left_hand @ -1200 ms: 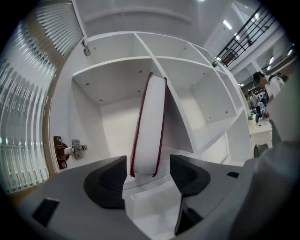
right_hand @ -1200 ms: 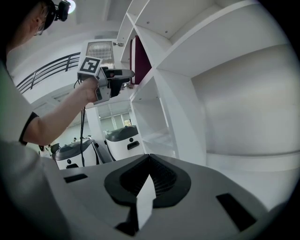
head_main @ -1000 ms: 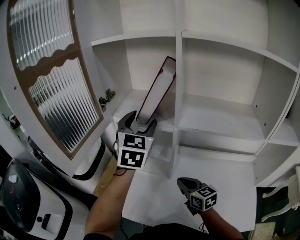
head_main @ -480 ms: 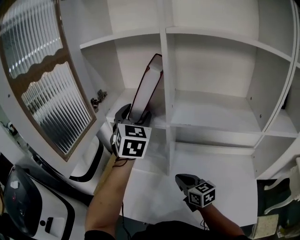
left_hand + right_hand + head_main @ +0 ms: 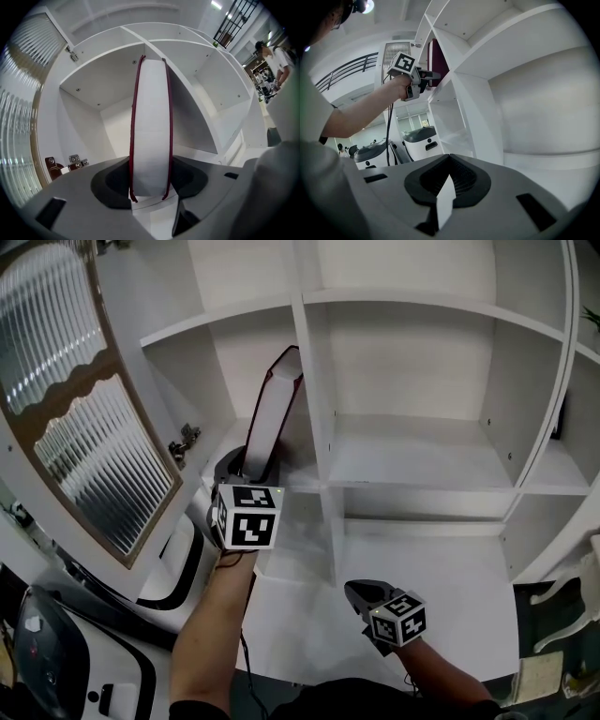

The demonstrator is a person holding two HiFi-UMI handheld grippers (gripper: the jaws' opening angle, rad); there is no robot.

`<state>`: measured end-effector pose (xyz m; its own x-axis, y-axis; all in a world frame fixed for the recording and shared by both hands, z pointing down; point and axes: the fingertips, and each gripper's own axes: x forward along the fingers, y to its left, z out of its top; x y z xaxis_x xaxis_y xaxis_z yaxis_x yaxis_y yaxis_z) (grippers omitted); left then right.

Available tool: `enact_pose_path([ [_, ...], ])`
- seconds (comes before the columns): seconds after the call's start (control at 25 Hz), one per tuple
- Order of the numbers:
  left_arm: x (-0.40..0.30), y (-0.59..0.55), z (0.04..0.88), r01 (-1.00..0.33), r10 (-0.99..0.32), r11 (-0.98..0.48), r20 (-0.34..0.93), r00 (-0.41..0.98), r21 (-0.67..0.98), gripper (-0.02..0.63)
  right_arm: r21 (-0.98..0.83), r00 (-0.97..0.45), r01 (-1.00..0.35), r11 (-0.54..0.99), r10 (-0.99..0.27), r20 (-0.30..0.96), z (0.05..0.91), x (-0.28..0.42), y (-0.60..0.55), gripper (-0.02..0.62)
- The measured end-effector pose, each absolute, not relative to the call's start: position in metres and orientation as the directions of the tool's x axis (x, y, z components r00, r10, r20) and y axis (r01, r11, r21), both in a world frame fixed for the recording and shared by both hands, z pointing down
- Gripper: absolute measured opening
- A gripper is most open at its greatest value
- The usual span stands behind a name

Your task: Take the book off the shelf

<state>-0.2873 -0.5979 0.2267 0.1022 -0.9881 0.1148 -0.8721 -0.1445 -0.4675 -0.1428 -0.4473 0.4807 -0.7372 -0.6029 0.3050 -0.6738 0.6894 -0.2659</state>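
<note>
Book: a tall book (image 5: 272,413) with dark red covers stands on edge in the left compartment of the white shelf unit (image 5: 412,486). It tilts so that its top rests against the upright divider (image 5: 314,409).
Left tongs: the left tongs (image 5: 246,470) reach in nearly level at the book's lower end. Its jaws have just been closing, and the book is between them, one pad against each cover as far as the left gripper view shows. The hold is wide, set by the book's thickness.
Right tongs: the right tongs (image 5: 361,594) hang low in front of the unit, well apart from the book. The jaws are drawn together with nothing in them.
Stage: judged as the grasp just being made, with the book not yet drawn out.
Risk, pivot: the grip sits at the bottom only, so the tall upper part may swing and topple when pulled.
Risk, slip: smooth covers and a light pinch could let the book slide out.
Risk, snag: the top may scrape the divider, or the near side may catch the open ribbed-glass door (image 5: 84,446).
</note>
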Motion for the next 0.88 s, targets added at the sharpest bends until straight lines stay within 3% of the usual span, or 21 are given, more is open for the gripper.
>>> enact_pose_path([
  [0.88, -0.314, -0.508, 0.19, -0.917, -0.976, -0.186, -0.044, 0.215, -0.354, 0.224, -0.276, -0.767, -0.634, 0.722, -0.544, 0.34, 0.493, -0.169, -0.443, 0.014],
])
